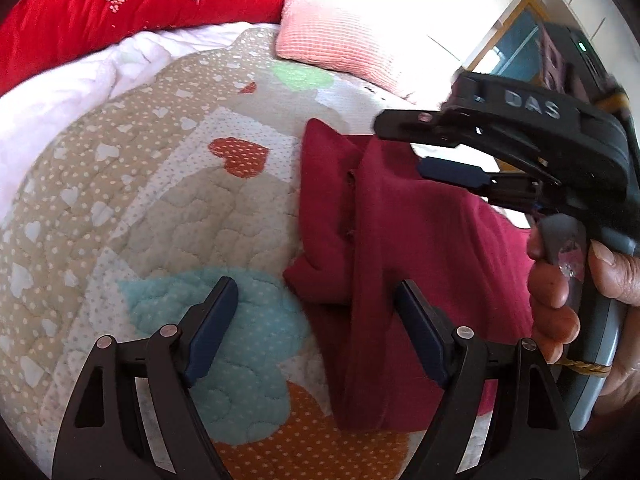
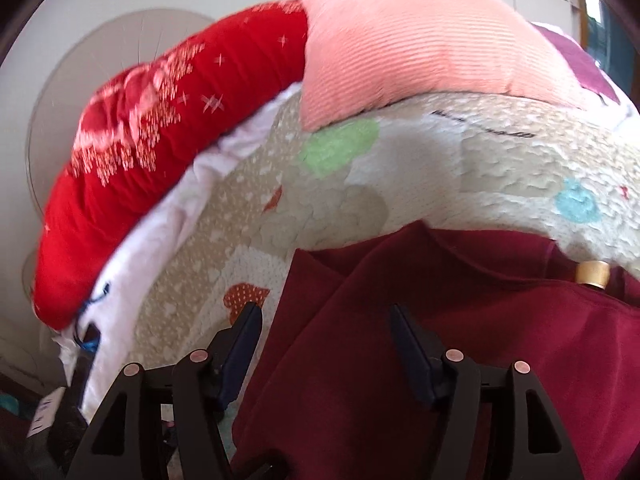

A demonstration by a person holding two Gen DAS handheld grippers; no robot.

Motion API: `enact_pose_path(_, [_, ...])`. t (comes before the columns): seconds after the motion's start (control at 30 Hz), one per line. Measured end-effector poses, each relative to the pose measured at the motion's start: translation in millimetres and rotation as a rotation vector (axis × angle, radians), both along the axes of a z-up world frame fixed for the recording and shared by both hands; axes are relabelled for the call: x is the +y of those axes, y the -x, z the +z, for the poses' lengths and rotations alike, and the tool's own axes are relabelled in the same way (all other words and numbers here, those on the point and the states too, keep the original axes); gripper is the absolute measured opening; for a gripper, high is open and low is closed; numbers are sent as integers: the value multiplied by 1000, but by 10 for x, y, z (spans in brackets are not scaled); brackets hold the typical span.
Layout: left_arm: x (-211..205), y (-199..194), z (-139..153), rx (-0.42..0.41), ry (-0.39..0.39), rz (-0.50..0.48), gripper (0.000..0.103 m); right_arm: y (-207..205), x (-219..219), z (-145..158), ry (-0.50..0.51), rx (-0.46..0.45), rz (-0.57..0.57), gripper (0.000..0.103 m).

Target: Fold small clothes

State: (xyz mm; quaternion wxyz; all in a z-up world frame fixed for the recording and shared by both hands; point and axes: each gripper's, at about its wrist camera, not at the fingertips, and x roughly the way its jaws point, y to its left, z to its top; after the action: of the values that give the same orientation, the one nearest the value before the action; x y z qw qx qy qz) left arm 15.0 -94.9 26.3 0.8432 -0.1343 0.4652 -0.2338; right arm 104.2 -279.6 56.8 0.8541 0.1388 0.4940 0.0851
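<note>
So the left wrist view is looking down on the quilt (image 1: 160, 200), and it's catching stuff the right view isn't: the whole right gripper (image 1: 452, 148) coming in from the side with the person's hand (image 1: 572, 292) wrapped around its handle, plus the garment's (image 1: 400, 248) folded left edge lying flat with a long strip doubled over it. The right wrist view is sitting much lower and is giving a blurry look at the room instead, showing a pale round thing on the wall behind the bedding, some clutter off the bed's left edge, and a little gold cap-like object (image 2: 593, 273) at the garment's (image 2: 440, 340) far edge, can't tell what that is. Counting left to right: one red blanket (image 1: 120, 12), one white sheet (image 1: 80, 80), one quilt, one pink pillow (image 1: 340, 28), one maroon garment, two grippers. The left gripper (image 1: 316, 340) is hanging spread wide, left finger over the quilt's blue patch, right finger at the garment, holding nothing; whether it's actually touching the cloth I can't tell. The right gripper (image 2: 326, 356) is spread too, with its fingers over the garment's left part and nothing pinched. The garment is lying on the quilt, toward the right side.
</note>
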Motion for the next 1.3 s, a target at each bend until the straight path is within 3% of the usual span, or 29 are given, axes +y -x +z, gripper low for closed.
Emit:
enact_pose_path(0.2, [-49,-5,-8,-2,21,-30,84,530,-460,139,2,-70,-108,64])
enact_pose_path(0.4, [-134,10,-36,-29,-7,-45,90,1527,-1283,222,262,-133,-304,68])
enact_pose_path(0.5, [-159,19,-41,-37,-19,-50,91,1937,-1711,163,296,-117,-412,74])
enact_pose_path(0.6, [-170,0,-54,-36,-20,-49,92,2236,-2084,-10,242,-76,-510,74])
enact_pose_path(0.67, [-163,1,-55,-34,-21,-46,92,2383,-2230,-149,156,-62,-543,74])
enact_pose_path(0.73, [-161,13,-43,-23,-20,-33,92,2459,-2277,-243,50,-89,-529,75])
enact_pose_path(0.87, [-230,-45,-36,0,-7,-37,91,2467,-2280,-302,-18,-142,-523,77])
enact_pose_path(0.9, [-256,-51,-26,2,-9,-43,87,2461,-2280,-318,-41,-153,-521,77])
enact_pose_path(0.93, [-298,-56,-6,3,-12,-51,71,2445,-2272,-328,-54,-160,-514,70])
enact_pose_path(1.0, [-338,-71,8,13,-14,-53,52,2389,-2228,-328,-75,-163,-472,43])
enact_pose_path(1.03, [-340,-85,4,40,29,-70,37,2368,-2211,-326,-80,-163,-476,37])
enact_pose_path(1.13, [-265,-60,42,84,72,-58,31,2384,-2218,-252,-136,-185,-501,23])
enact_pose_path(1.3, [-59,254,319,97,112,-104,25,2636,-2166,116,-217,-253,-453,17])
